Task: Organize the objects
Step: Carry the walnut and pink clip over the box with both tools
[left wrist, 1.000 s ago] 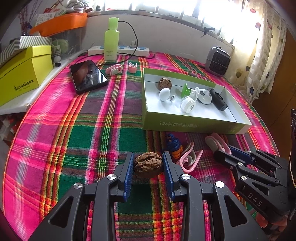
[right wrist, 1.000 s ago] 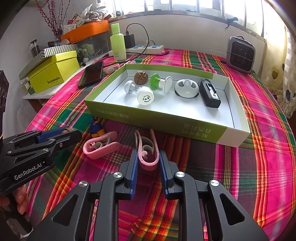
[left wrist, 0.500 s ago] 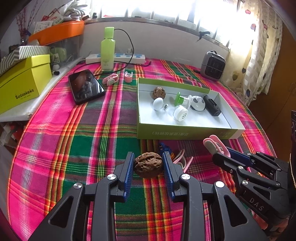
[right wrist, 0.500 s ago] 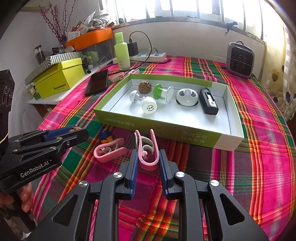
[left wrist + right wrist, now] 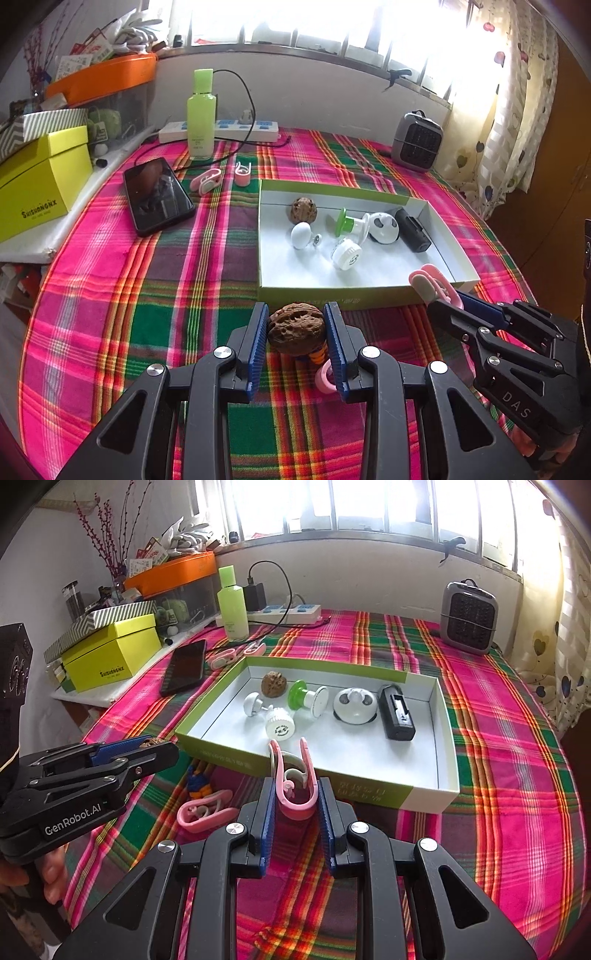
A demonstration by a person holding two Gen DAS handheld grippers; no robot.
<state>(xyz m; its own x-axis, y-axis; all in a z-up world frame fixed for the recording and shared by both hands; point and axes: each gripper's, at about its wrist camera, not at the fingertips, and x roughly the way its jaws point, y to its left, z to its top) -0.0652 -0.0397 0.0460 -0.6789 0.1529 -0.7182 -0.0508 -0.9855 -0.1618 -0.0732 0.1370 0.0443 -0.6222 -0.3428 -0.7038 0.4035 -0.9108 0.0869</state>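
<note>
Both of our loads have come up off the tabletop (image 5: 110, 295) since the earlier frames: the box now sits lower and smaller in each view. Our walnut (image 5: 296, 328), low centre of the left view, is pinched across its middle by the left gripper (image 5: 296, 332). We judge it light, hard and ridged, so it should not slip, though its roundness could let it roll out if the pads loosen. Our pink clip (image 5: 293, 781), centre of the right view, is squeezed at its closed bend by the right gripper (image 5: 295, 805), prongs pointing at the green-sided box (image 5: 448, 738). It looks like thin, springy plastic; the bend seems the firmest hold. Left behind, lower left of the right view, are another pink clip (image 5: 205, 810) and a blue-and-orange toy (image 5: 197, 782).
</note>
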